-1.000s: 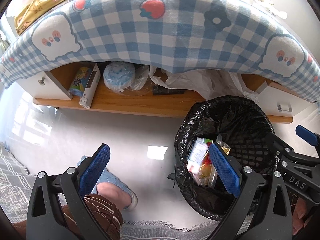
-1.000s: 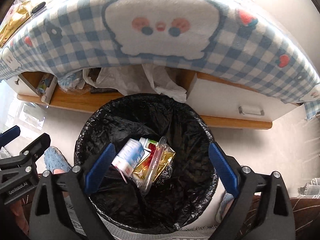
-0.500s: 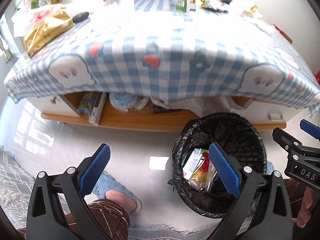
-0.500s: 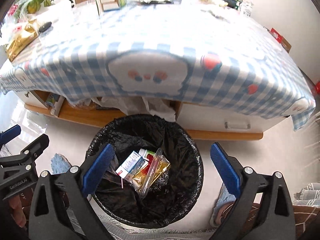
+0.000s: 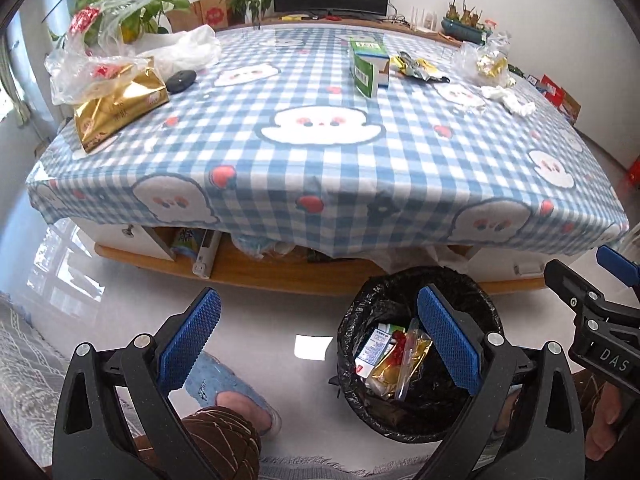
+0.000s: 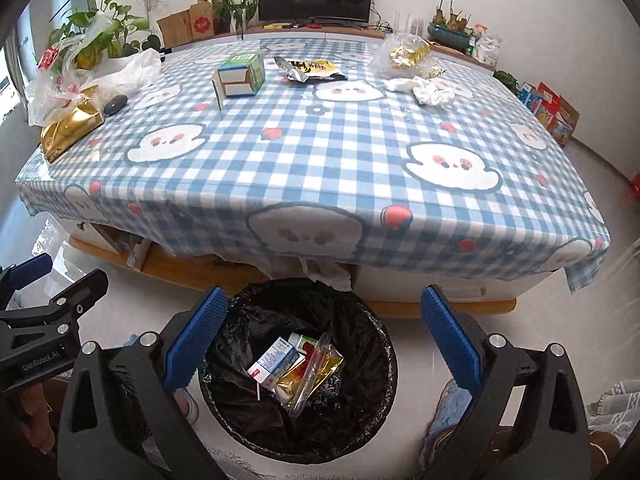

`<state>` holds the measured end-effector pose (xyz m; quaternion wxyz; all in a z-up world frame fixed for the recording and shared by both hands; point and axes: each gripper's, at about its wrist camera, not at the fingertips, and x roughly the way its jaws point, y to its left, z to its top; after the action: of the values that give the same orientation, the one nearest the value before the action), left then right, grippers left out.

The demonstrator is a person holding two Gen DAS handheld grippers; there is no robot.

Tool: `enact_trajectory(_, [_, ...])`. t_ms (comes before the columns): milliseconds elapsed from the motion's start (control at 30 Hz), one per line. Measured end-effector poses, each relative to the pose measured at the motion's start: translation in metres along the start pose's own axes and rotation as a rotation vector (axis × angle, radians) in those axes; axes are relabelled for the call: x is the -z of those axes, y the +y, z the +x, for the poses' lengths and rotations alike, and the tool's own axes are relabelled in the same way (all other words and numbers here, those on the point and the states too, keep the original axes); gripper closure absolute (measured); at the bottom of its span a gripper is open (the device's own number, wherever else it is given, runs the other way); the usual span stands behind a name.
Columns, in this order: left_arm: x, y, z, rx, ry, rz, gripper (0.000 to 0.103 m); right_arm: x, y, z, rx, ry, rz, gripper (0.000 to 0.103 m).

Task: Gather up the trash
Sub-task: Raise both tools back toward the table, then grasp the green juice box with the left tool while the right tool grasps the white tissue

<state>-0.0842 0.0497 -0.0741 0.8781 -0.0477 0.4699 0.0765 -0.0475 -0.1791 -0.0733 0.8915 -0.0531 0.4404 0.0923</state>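
A black-lined trash bin (image 6: 372,344) (image 5: 360,312) stands on the floor in front of the table, holding a small carton, wrappers and a clear bag. My right gripper (image 6: 320,336) hangs open above the bin with nothing in it. My left gripper (image 5: 320,336) is open and empty over the floor, left of the bin. On the checked tablecloth (image 6: 320,160) lie a green-and-white carton (image 6: 240,74) (image 5: 368,68), a yellow-black wrapper (image 6: 312,69) (image 5: 416,68), crumpled white tissue (image 6: 424,89) (image 5: 508,98) and a clear bag of gold wrappers (image 6: 406,54) (image 5: 486,60).
A gold tissue pack (image 5: 116,108) under clear plastic bags and a dark round object (image 5: 181,79) sit at the table's left. Below the cloth is a wooden shelf (image 5: 280,272) with clutter. A person's slippered foot (image 5: 224,384) is near the left gripper. A monitor and plants stand behind.
Both grippers have risen and tilted up from the bin, so the whole tabletop now shows. Both stayed open and empty.
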Motion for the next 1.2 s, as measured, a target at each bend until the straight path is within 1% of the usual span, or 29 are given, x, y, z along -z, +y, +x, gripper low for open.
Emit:
enact_trajectory(300, [-0.022,-0.008,-0.011,0.005,0.001,-0.004,0.006,-0.024,-0.019,-0.015,0.007,-0.049,0.022,0.01])
enact_trajectory(500, [-0.047,-0.021,-0.01,0.009,-0.005,0.009,0.006,-0.045,-0.037,-0.014,0.023,-0.075,0.029,0.01])
enact_trajectory(733, [-0.085,-0.037,0.003,0.019,-0.011,0.0,0.006,-0.074,-0.06,0.002,0.042,-0.087,0.047,0.01])
enact_trajectory(867, [-0.107,-0.048,0.014,0.022,-0.018,0.018,0.006,-0.094,-0.07,0.013,0.048,-0.101,0.048,0.01])
enact_trajectory(967, [-0.122,-0.051,0.028,0.028,-0.005,0.008,0.006,-0.107,-0.08,0.028,0.051,-0.092,0.056,0.01])
enact_trajectory(1100, [-0.143,-0.055,0.044,0.015,0.0,0.006,0.006,-0.123,-0.094,0.049,0.042,-0.068,0.081,0.01])
enact_trajectory(1200, [-0.159,-0.057,0.054,0.002,-0.004,0.012,0.006,-0.136,-0.1,0.062,0.049,-0.067,0.077,0.01])
